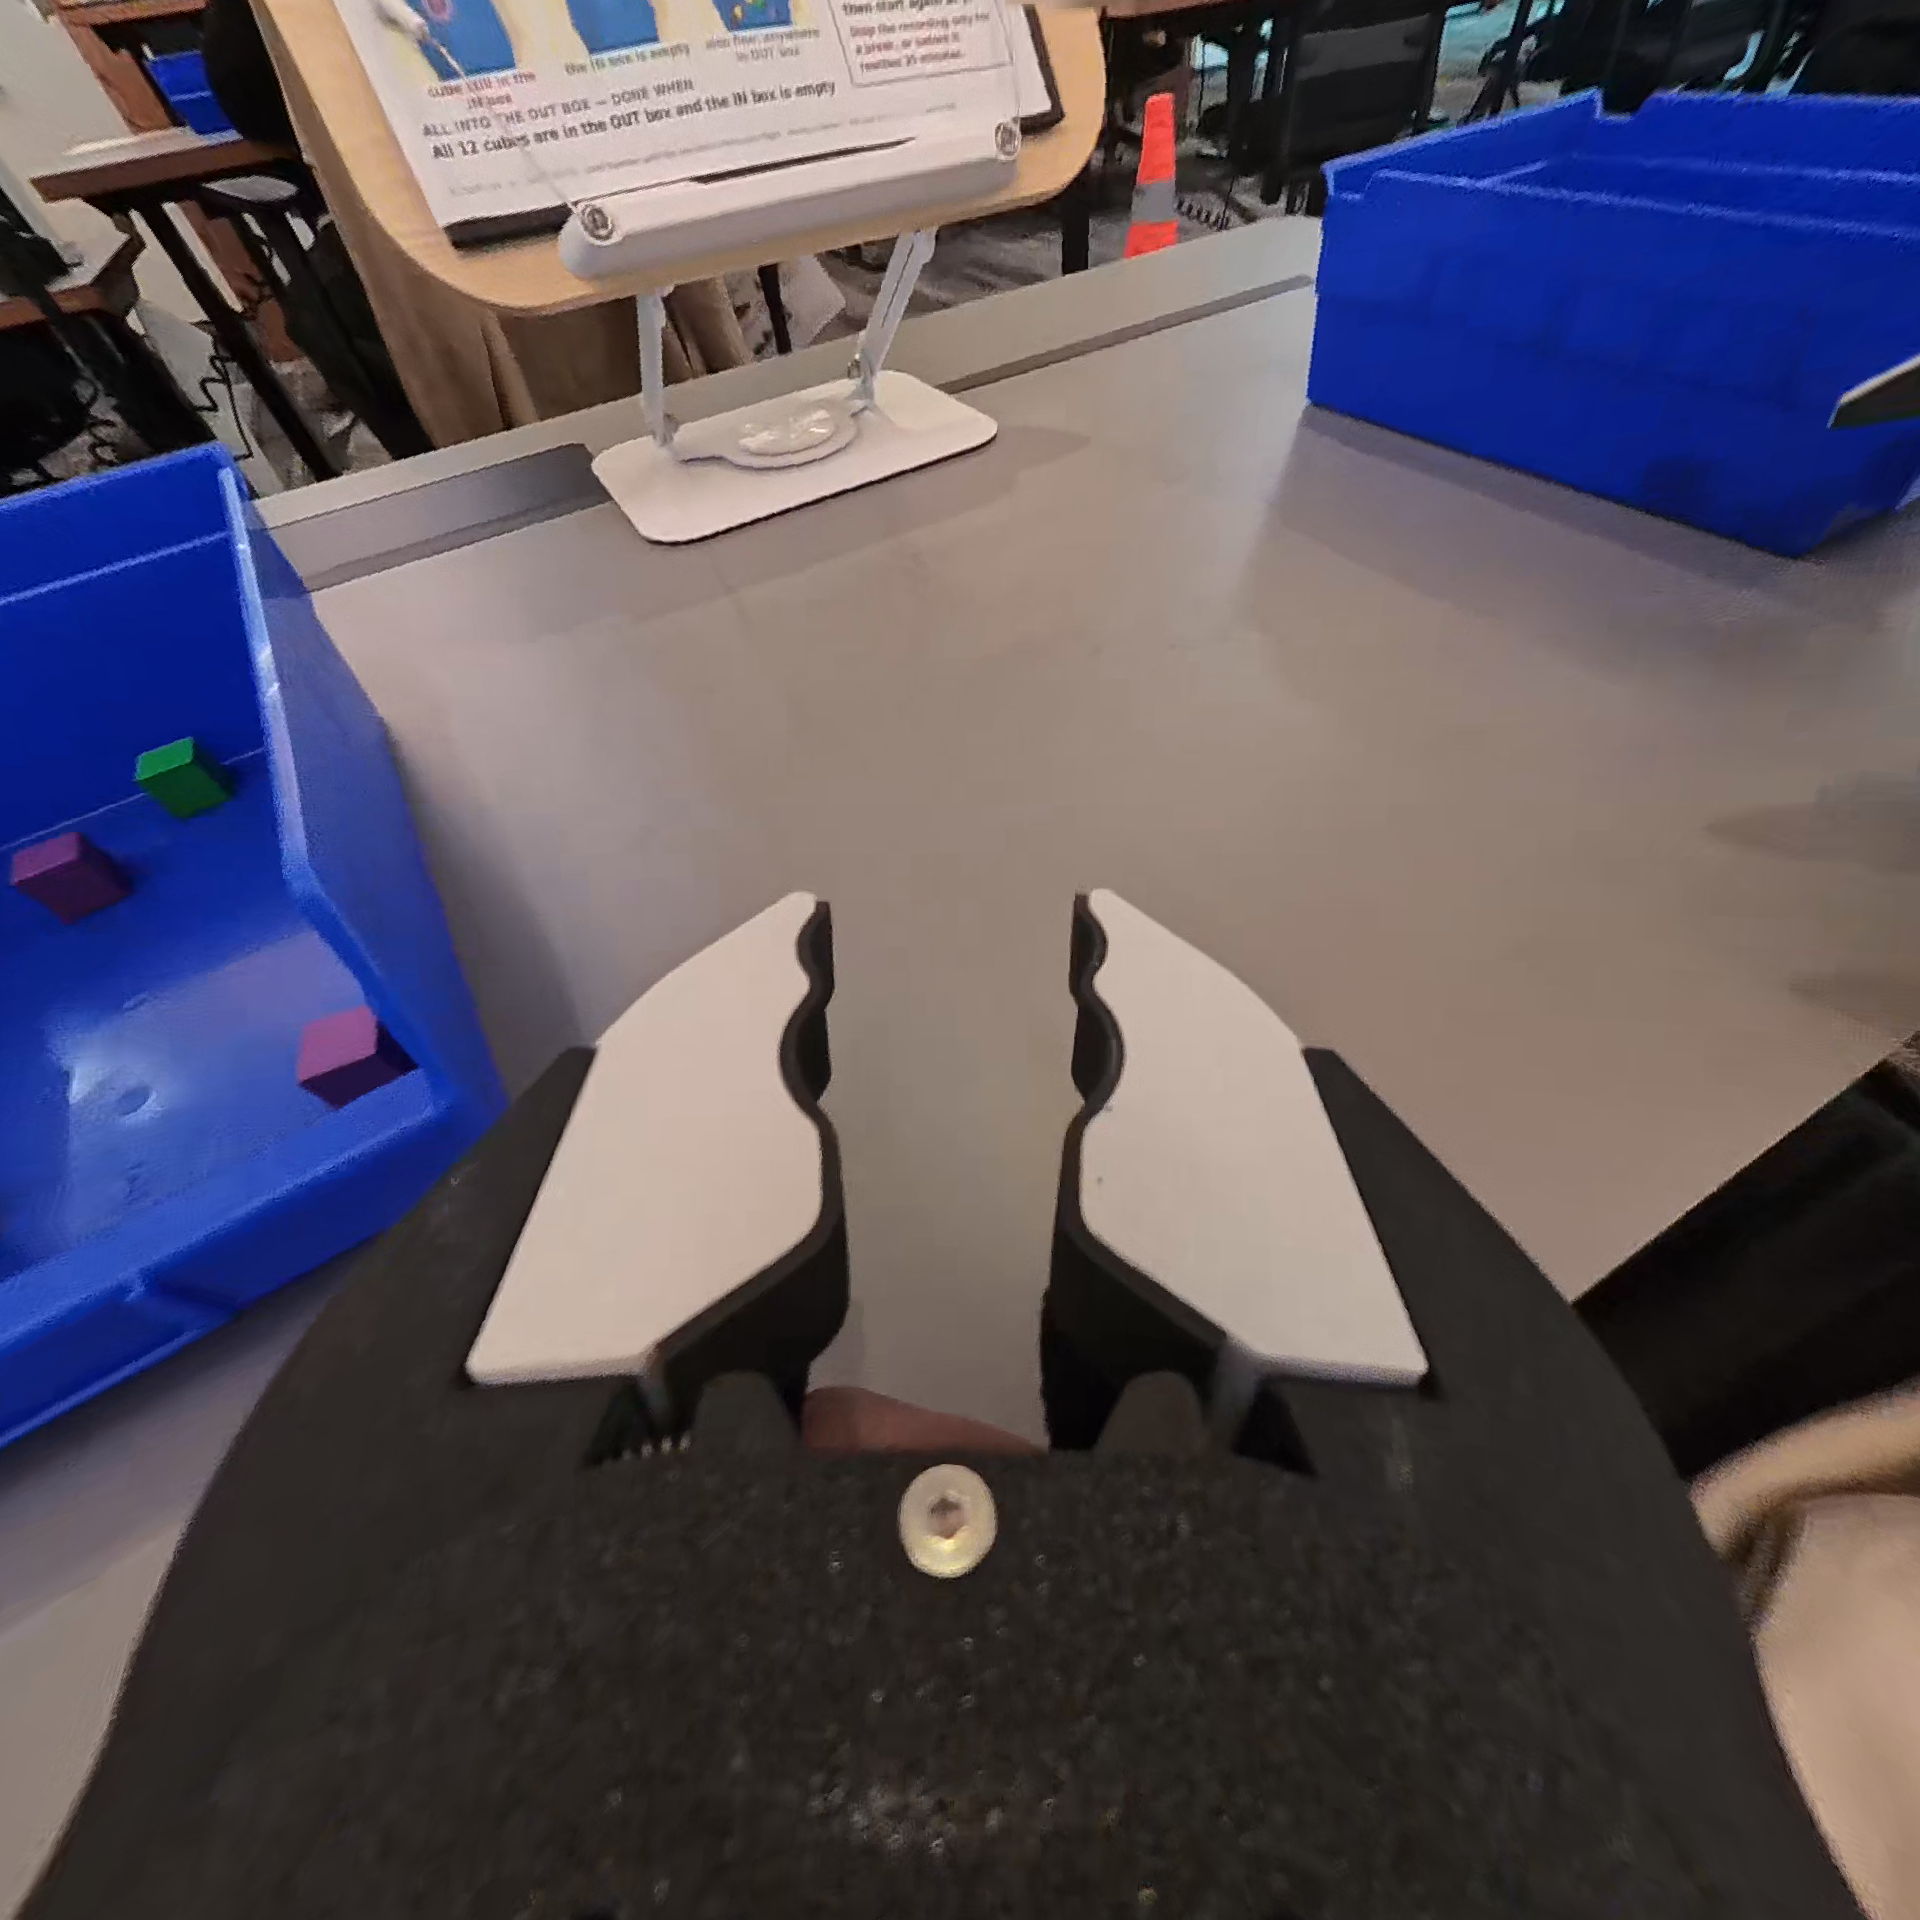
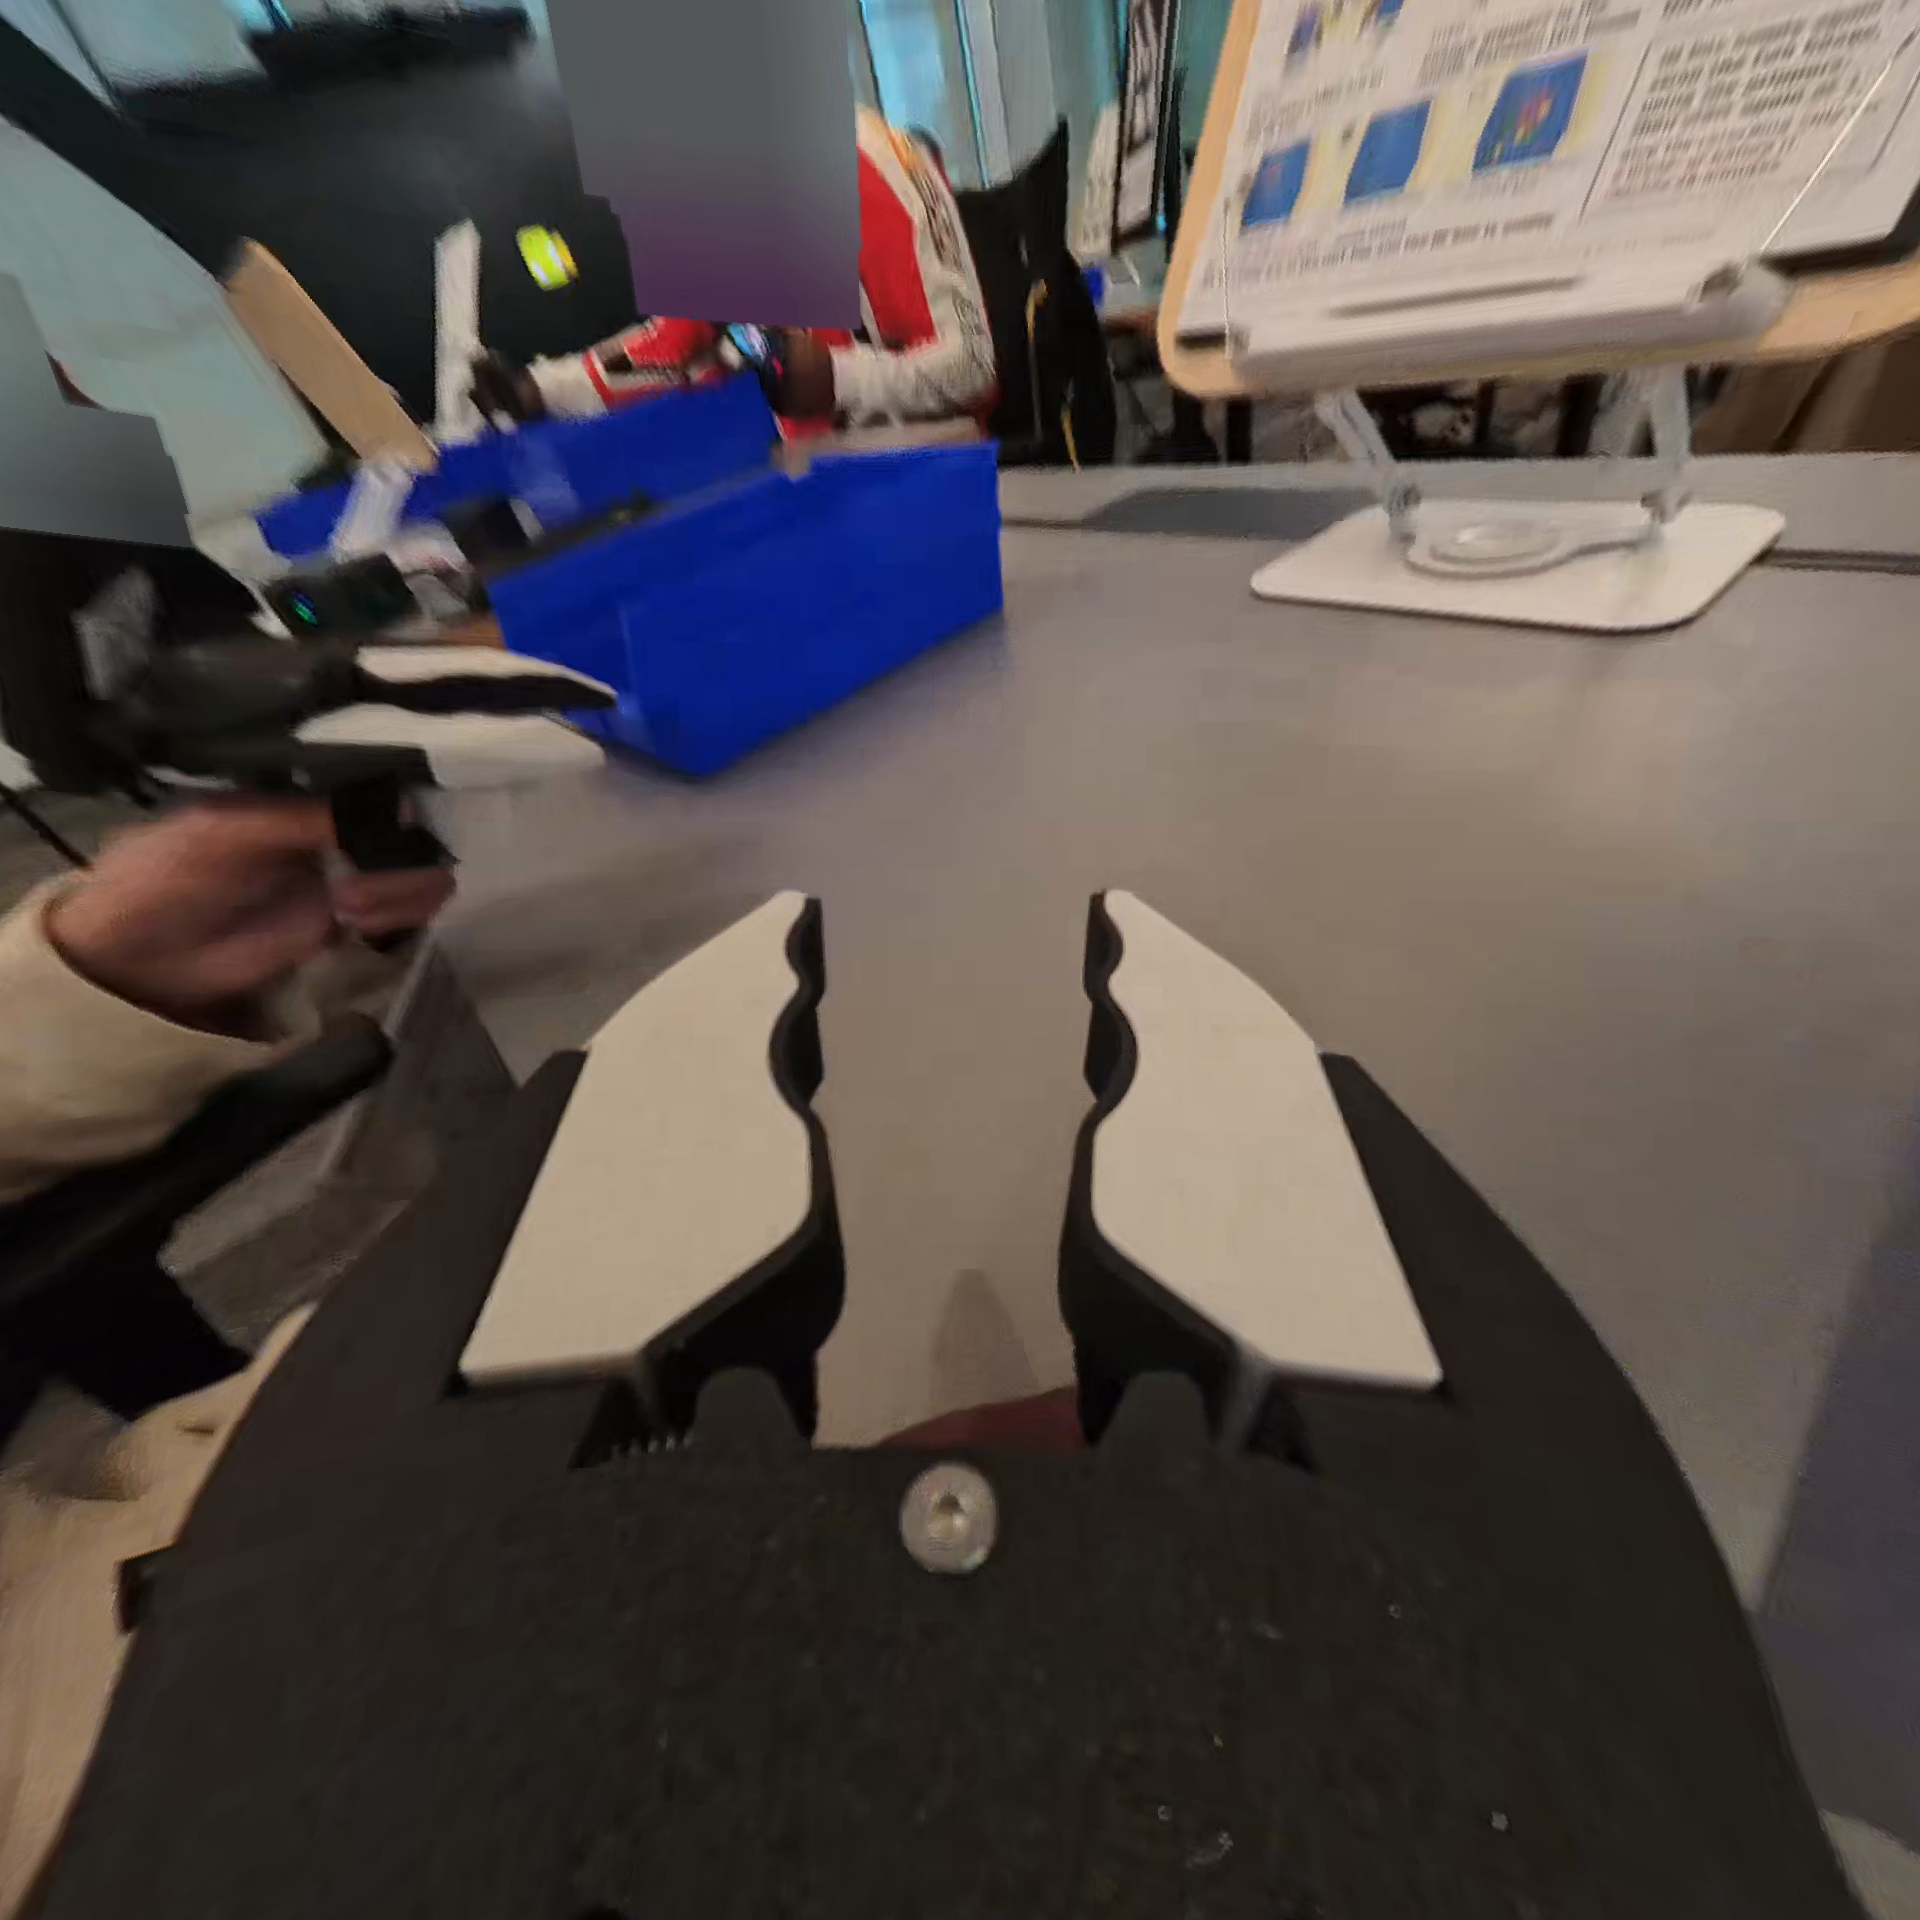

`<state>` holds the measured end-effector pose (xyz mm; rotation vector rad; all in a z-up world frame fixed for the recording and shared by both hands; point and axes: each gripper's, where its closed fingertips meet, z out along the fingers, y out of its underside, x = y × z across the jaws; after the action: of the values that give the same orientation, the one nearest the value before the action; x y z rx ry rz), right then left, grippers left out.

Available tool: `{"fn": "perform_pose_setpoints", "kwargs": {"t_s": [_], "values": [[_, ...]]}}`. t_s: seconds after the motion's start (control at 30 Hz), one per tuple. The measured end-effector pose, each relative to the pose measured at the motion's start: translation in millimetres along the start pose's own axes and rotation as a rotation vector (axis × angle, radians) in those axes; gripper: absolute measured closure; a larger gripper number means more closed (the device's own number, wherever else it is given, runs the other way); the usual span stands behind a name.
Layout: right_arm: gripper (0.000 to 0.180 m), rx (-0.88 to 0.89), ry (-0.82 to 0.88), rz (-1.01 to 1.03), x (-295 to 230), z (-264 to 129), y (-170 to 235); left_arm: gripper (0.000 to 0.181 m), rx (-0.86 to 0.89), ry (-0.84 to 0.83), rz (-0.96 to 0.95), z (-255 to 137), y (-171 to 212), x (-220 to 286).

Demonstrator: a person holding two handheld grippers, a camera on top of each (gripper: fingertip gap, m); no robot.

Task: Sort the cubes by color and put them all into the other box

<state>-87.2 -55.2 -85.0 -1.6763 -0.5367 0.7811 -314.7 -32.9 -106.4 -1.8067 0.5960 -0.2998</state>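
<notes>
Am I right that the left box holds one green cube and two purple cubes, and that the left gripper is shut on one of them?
Not quite. The left wrist view shows the left gripper open and empty over the table. The rest holds: the left box contains a green cube and two purple cubes.

box [image 1: 343, 831]: glossy blue plastic | table [image 1: 1143, 727]: smooth matt grey | cubes [image 1: 182, 777]: matt

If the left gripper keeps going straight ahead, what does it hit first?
Probably the white stand base at the table's far edge. The left gripper points over bare grey table, between the two blue boxes; depth is uncertain.
</notes>
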Motion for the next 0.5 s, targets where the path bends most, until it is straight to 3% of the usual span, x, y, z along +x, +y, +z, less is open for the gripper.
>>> {"fn": "perform_pose_setpoints", "kwargs": {"t_s": [0.17,0.27,0.37,0.5], "values": [[0.133,-0.058,-0.019,-0.005,-10.3,10.6,18.5,0.137,0.021,-0.032,-0.014,-10.1,-16.5,-23.7],[0.135,-0.050,-0.012,-0.024,-8.6,10.3,17.7,0.150,0.068,-0.199,-0.082,-10.7,-55.2,-96.5],[0.135,-0.076,-0.022,-0.027,-8.4,11.7,23.0,0.141,-0.060,-0.299,-0.190,32.1,-64.5,-187.1],[0.135,-0.084,-0.045,0.008,-9.0,10.1,22.2,0.130,-0.327,-0.324,-0.386,113.5,-30.5,-275.6]]}}
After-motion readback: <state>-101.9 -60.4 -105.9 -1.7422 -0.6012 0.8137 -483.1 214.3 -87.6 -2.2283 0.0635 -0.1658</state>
